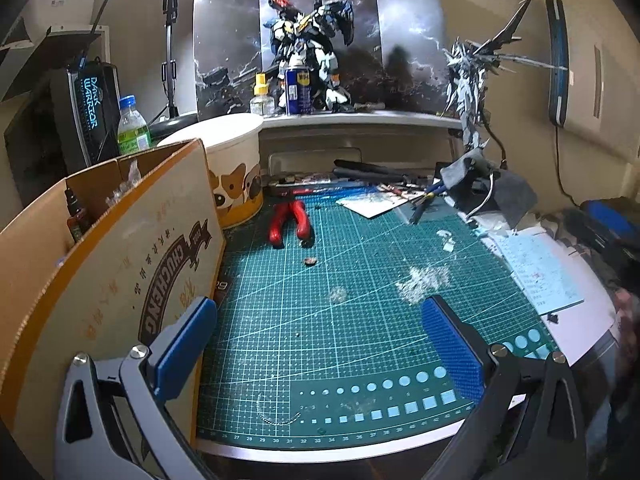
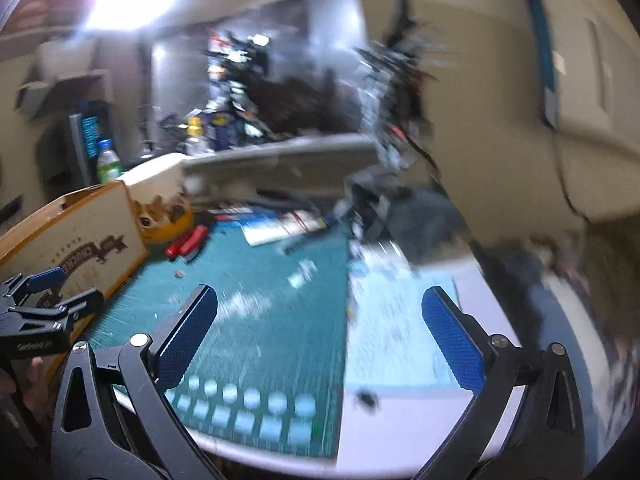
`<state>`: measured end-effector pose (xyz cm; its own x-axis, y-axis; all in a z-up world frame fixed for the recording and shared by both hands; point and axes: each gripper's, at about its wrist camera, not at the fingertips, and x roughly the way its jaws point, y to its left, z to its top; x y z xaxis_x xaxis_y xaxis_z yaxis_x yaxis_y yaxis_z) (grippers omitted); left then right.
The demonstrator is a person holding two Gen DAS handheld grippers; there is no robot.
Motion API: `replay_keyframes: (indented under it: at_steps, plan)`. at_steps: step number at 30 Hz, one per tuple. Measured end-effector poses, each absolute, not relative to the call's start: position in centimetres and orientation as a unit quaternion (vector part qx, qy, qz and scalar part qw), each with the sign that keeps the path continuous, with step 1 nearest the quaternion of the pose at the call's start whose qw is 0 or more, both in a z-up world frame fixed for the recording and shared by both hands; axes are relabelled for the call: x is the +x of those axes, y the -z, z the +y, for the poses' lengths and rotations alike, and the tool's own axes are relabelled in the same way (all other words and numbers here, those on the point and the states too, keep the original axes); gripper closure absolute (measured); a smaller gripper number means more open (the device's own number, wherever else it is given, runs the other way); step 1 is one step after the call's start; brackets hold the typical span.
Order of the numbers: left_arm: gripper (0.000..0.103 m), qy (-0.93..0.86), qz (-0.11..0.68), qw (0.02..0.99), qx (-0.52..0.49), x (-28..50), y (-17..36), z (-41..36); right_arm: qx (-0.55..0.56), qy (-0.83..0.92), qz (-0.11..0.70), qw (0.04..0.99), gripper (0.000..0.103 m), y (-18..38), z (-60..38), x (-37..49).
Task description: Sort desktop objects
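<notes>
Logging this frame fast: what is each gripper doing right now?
Left gripper: open, holding nothing, above the green cutting mat.
Right gripper: open, holding nothing; its view is motion-blurred.

The cutting mat [image 1: 340, 340] lies mostly bare; cardboard box [image 1: 112, 280] walls its left, red pliers [image 1: 290, 222] farther back.

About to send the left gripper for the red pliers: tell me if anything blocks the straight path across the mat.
Nothing visible does. The left gripper, jaws open and empty, faces bare cutting mat up to the red pliers. Only a small brown scrap lies just short of them; the cardboard box stands off to the left.
</notes>
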<state>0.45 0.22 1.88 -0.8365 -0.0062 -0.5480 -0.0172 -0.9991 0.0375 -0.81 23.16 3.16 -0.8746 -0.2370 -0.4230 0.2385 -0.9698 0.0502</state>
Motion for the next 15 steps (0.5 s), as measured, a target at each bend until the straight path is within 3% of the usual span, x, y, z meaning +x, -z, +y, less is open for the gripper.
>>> replay_keyframes:
  at_steps: [3,6,8,10,13,15]
  plan:
    - [0.000,-0.960,0.019,0.005,-0.279,0.6,-2.3,0.5,0.193,0.965,0.029,0.175,0.004,-3.9,21.6,-3.9]
    - [0.000,-0.961,0.019,0.006,-0.274,0.5,-2.6,0.7,0.179,0.958,0.053,0.219,0.016,-4.1,19.4,-7.6]
    - [0.000,-0.962,0.020,0.006,-0.272,0.3,-2.8,0.9,0.169,0.952,0.069,0.248,0.032,-4.1,17.6,-10.2]
    - [0.000,-0.963,0.019,0.003,-0.268,0.1,-2.9,1.1,0.165,0.942,0.089,0.277,0.035,-3.7,15.6,-13.3]
    - [0.000,-0.965,0.016,0.001,-0.263,-0.1,-3.0,1.4,0.168,0.929,0.121,0.306,0.049,-2.5,12.3,-17.4]
    - [0.000,-0.965,0.017,-0.001,-0.261,-0.4,-3.0,1.6,0.176,0.918,0.138,0.326,0.049,-1.8,9.6,-20.0]
